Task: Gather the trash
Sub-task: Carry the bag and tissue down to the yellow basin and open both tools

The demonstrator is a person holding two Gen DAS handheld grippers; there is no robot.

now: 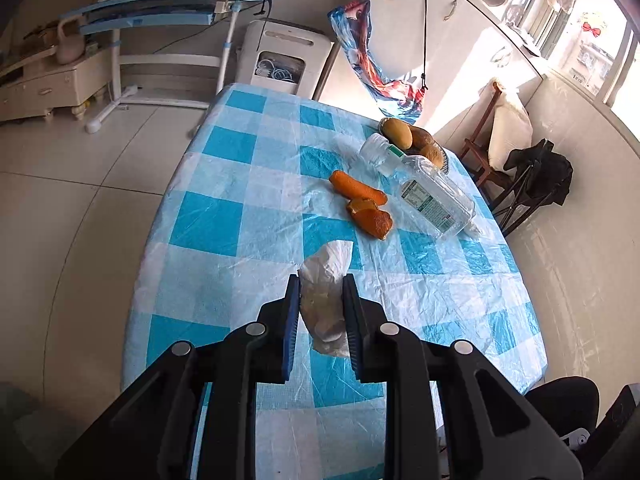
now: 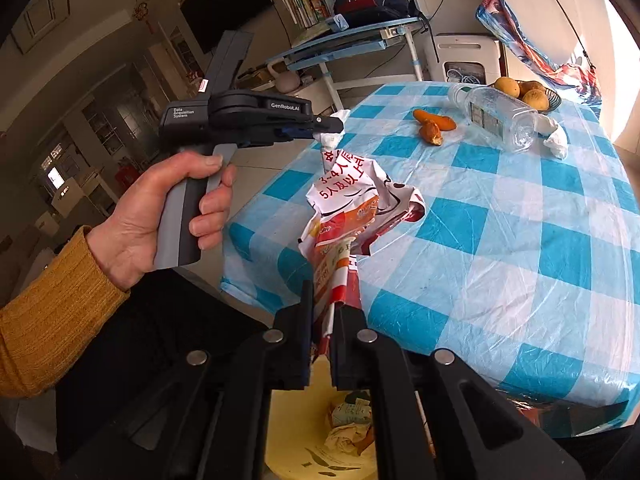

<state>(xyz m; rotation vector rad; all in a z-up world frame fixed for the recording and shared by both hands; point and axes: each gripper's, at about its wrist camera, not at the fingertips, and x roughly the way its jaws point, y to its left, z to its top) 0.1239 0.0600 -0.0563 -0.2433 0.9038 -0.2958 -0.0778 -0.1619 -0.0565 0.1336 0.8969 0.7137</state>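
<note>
- My right gripper [image 2: 323,304]: fingers nearly closed, clamped on a crumpled printed wrapper [image 2: 352,216] that sticks up past the tips.
- Right below it, a yellow bin [image 2: 292,420] with crumpled trash already inside, at the counter edge.
- My left gripper [image 1: 321,280]: fingers narrowly apart, pinching a crumpled white plastic bag [image 1: 326,280]; it hangs over the checkered counter [image 1: 240,216].
- My left hand [image 2: 160,208], mustard sleeve, grips the handle.
- Mid counter: orange peel [image 1: 370,218] touching a carrot [image 1: 358,187].
- Just beside them, a clear plastic bottle [image 1: 424,188] on its side, with a white tissue wad [image 2: 556,140] at its base.
- Far edge: fruit bowl [image 1: 416,140].
</note>
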